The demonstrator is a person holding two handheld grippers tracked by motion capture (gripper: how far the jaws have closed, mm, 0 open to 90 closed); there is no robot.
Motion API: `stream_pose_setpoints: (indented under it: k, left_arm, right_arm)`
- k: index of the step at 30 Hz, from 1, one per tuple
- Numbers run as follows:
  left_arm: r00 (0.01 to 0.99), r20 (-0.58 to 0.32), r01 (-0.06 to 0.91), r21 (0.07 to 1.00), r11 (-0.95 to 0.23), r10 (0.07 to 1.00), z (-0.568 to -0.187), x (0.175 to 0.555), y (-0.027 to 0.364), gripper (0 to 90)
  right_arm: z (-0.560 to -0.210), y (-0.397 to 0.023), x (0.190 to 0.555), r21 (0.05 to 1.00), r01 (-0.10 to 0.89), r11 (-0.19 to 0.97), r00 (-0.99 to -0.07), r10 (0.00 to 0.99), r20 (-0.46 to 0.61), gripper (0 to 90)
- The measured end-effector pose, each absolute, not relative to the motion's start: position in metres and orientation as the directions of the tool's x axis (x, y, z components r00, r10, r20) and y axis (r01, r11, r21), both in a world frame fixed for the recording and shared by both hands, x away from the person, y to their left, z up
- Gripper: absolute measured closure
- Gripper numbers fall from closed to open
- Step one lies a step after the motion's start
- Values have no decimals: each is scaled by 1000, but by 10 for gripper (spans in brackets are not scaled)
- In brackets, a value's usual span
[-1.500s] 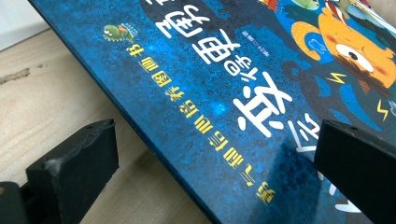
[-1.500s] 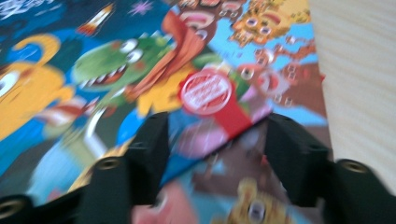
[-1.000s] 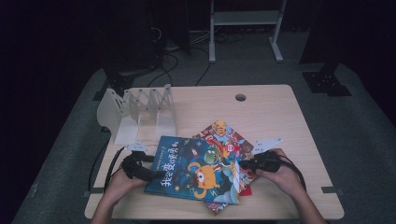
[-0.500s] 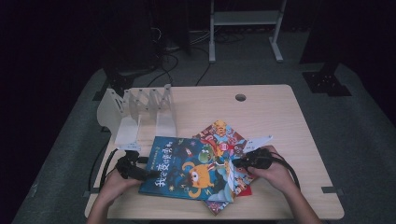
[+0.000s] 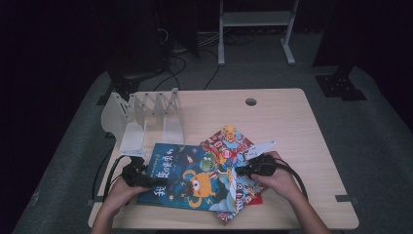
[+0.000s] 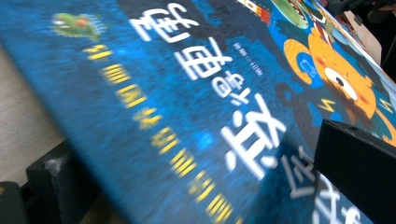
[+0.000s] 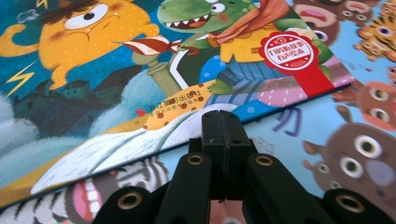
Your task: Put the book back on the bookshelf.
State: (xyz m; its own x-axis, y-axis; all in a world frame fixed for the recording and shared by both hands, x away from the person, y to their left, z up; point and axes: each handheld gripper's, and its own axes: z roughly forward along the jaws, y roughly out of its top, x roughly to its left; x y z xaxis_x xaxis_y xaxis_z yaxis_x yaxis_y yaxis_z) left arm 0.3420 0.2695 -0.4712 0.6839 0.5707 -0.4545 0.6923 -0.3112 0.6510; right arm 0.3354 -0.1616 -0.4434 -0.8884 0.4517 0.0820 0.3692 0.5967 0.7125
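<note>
Right tongs point(image 7: 222, 122): jaws pressed together, tips against the near edge of the blue book point(image 5: 187, 176), nothing between them. Left tongs point(image 5: 146, 181): one jaw under, one over the book's opposite edge, pinching it. The book tilts up off the counter point(image 5: 292, 117). Beneath it lies a second picture book point(image 5: 233, 141). Beyond the left tongs stands a white rack point(image 5: 141, 114).

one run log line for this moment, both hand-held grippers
left hand-held gripper: clamps blue book edge | right hand-held gripper: shut, at opposite edge | books below
</note>
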Motion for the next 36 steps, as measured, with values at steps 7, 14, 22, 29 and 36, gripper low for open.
stream_pose_setpoints:
  k: [7,14,22,29,36]
  left_arm:
    - [684,-437,698,627,-348,584,-464,343,269,0]
    - [671,-461,713,618,-332,581,-458,344,272,0]
    - [680,-452,692,655,-302,578,-442,341,276,60]
    - [693,-448,669,691,-273,565,-420,340,281,159]
    - [704,-453,653,715,-249,547,-404,340,284,290]
  right_arm:
    - [-444,-161,332,719,373,587,-882,464,79,854]
    - [-445,-159,330,719,381,581,-884,458,98,874]
    - [-444,-158,330,714,374,591,-887,453,90,889]
    - [-443,-157,330,710,383,591,-885,456,98,892]
    - [-442,-156,329,699,384,603,-889,446,104,892]
